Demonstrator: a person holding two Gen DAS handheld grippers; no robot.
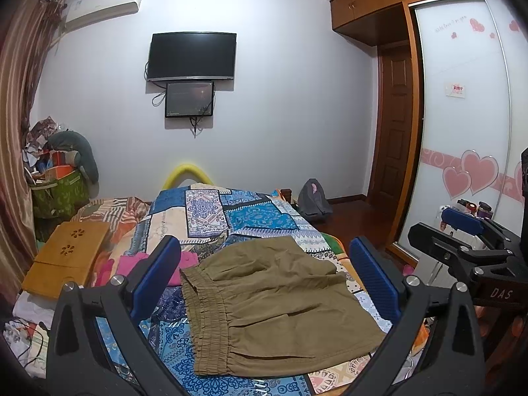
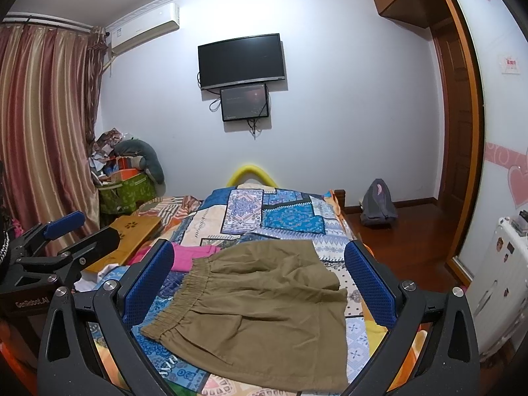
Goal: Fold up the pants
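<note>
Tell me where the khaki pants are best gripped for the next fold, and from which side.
Probably at the elastic waistband, coming in from the left edge of the khaki pants. The pants lie flat on the patterned bedspread with the waistband as a thick, gathered edge, easier to pinch than the flat legs. Both left tongs and right tongs are open above them.

A patchwork quilt (image 1: pixel 257 217) covers the bed, a wooden lap tray (image 1: pixel 66 257) and pink cloth (image 1: pixel 138 264) lying on it.

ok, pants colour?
Plain olive-khaki pants, elastic waistband; clearest in the right wrist view.
</note>
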